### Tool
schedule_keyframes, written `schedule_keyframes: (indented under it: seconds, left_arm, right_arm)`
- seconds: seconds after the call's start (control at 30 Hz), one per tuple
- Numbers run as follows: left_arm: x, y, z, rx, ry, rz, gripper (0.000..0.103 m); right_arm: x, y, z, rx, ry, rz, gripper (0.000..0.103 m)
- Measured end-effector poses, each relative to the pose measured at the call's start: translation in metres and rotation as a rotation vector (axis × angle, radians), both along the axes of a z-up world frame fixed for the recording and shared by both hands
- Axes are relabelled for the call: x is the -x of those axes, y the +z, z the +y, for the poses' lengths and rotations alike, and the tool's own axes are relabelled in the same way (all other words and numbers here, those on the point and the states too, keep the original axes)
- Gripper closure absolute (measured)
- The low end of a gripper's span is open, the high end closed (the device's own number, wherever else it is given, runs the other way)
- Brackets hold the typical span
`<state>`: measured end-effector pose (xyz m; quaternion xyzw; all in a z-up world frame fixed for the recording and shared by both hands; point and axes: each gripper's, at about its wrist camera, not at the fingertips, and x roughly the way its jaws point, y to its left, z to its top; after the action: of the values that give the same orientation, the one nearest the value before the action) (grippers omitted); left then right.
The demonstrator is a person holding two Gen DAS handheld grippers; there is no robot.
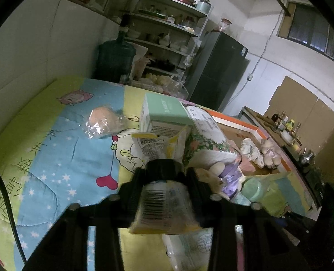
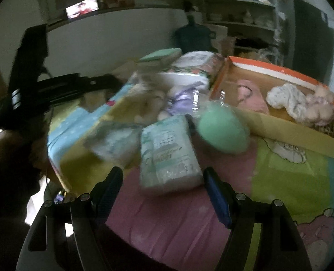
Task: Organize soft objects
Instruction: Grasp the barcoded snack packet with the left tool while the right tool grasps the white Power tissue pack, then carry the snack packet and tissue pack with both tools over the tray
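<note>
Pinching a yellow plastic-wrapped packet with a barcode label [image 1: 164, 205], the left claw [image 1: 164, 194] is seen with both black fingers pressed against the packet's sides, which is held off the cartoon-printed quilt [image 1: 54, 158] below. Ahead of the claw, a mint-green cardboard box [image 1: 164, 113] and a yellow printed pouch [image 1: 158, 144] are seen; ahead and left, a clear bag with something peach-coloured inside [image 1: 101, 122] lies on the quilt. To the right, an orange-rimmed cardboard box [image 1: 257, 131] holds pale soft items.

In the right wrist view, which is blurred, the right claw [image 2: 162, 185] is spread wide, gripping nothing. A white-and-green soft tissue pack [image 2: 169, 155] lies just ahead, between the fingertips' lines, apparently untouched. A mint-green round soft object [image 2: 223, 131] sits ahead to the right, beside the orange-rimmed box.
</note>
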<state>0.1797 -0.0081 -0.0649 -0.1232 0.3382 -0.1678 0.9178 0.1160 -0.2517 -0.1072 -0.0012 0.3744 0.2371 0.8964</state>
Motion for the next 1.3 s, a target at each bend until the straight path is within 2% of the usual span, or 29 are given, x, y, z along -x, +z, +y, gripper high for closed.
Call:
schedule_keyframes:
  seconds: [0.13, 0.3, 0.37, 0.4, 0.6, 1.0, 1.3]
  left_arm:
    - [0.002, 0.000, 0.001, 0.002, -0.002, -0.005, 0.066]
    - [0.005, 0.002, 0.003, -0.002, -0.004, -0.015, 0.066]
    - [0.006, 0.002, 0.003, -0.003, -0.004, -0.018, 0.066]
    - [0.006, 0.003, 0.003, -0.003, -0.005, -0.019, 0.066]
    - [0.010, 0.008, 0.002, -0.005, -0.012, -0.031, 0.066]
    - [0.016, 0.029, -0.010, -0.003, -0.050, -0.081, 0.066]
    - [0.015, 0.051, -0.043, 0.001, -0.133, -0.127, 0.066]
  right_arm:
    - [-0.006, -0.006, 0.003, 0.086, -0.069, -0.016, 0.028]
    - [-0.010, -0.012, 0.014, 0.134, -0.042, -0.031, 0.028]
    - [-0.011, -0.012, 0.015, 0.123, -0.036, -0.031, 0.034]
    - [-0.011, -0.012, 0.015, 0.116, -0.036, -0.032, 0.050]
    - [-0.009, -0.007, 0.011, 0.069, -0.053, -0.032, 0.053]
    - [0.007, 0.021, -0.001, -0.024, -0.065, -0.110, 0.053]
    - [0.015, 0.044, -0.021, -0.062, -0.118, -0.177, 0.053]
